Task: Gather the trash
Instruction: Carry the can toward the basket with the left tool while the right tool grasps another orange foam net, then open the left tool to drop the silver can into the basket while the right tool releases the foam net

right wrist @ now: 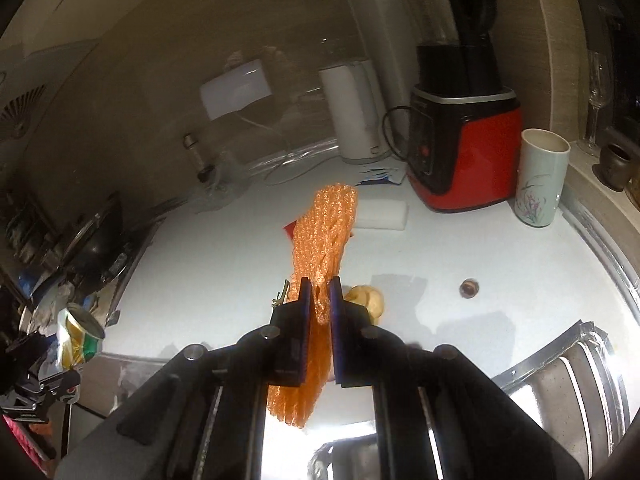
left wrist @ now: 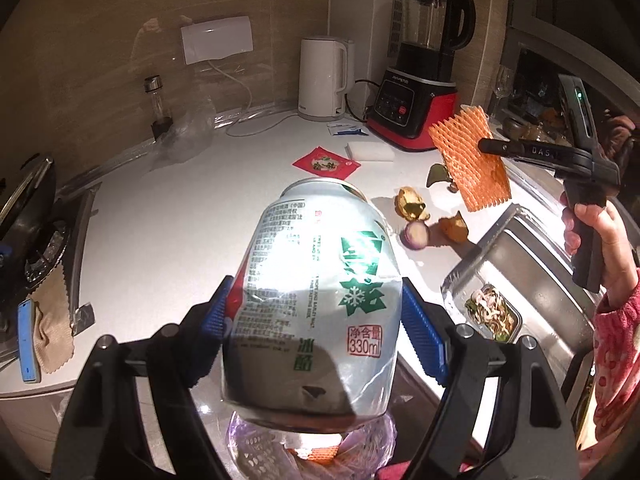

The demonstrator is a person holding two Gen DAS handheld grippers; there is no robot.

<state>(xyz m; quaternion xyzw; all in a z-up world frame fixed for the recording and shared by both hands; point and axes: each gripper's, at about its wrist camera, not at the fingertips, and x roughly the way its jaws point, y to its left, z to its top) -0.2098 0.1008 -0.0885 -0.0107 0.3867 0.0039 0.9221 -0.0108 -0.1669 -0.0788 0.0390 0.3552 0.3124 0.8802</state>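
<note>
**Kitchen counter, both grippers loaded**

White countertop (left wrist: 168, 220) against a beige wall, steel sink (left wrist: 532, 264) at right. Left gripper (left wrist: 316, 320) clamps a dented silver 330 ml can (left wrist: 320, 292), long axis tilted away, above a clear bag. Right gripper (right wrist: 320, 300) pinches an orange foam fruit net (right wrist: 324, 236), long axis pointing away, above the counter.

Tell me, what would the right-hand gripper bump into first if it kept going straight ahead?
Probably the bare white countertop. The right gripper, shut on an orange foam fruit net, points down toward it; the red packet and white sponge block lie just beyond. Depth is uncertain.
</note>
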